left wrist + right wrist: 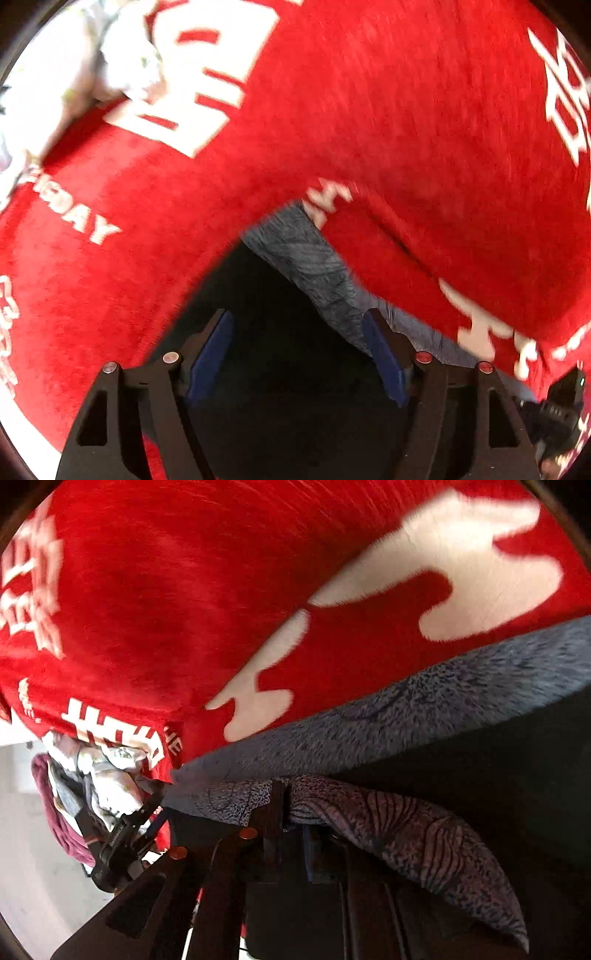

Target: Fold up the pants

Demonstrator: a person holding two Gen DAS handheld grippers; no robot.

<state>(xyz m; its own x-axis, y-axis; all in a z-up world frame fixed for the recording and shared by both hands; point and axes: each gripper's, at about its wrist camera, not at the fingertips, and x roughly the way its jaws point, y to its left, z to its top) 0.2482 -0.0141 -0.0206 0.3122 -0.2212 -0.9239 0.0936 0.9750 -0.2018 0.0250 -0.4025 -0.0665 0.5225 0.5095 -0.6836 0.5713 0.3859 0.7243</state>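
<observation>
Much is blurred. The right gripper (284,812) is clamped on the grey fuzzy pants (406,834), hiding its pads. The left gripper (299,343) is spread, empty, above the red plush blanket (369,110), near crumpled clothes (107,775).

Pants (388,716) lie on blanket (166,590); laundry pile (99,775) beyond.

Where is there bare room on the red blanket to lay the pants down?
The red blanket is bare across its middle, between the white lettering and the grey fleece. The clothes pile crowds its far-left corner. The right gripper pinches the grey fleece.
</observation>
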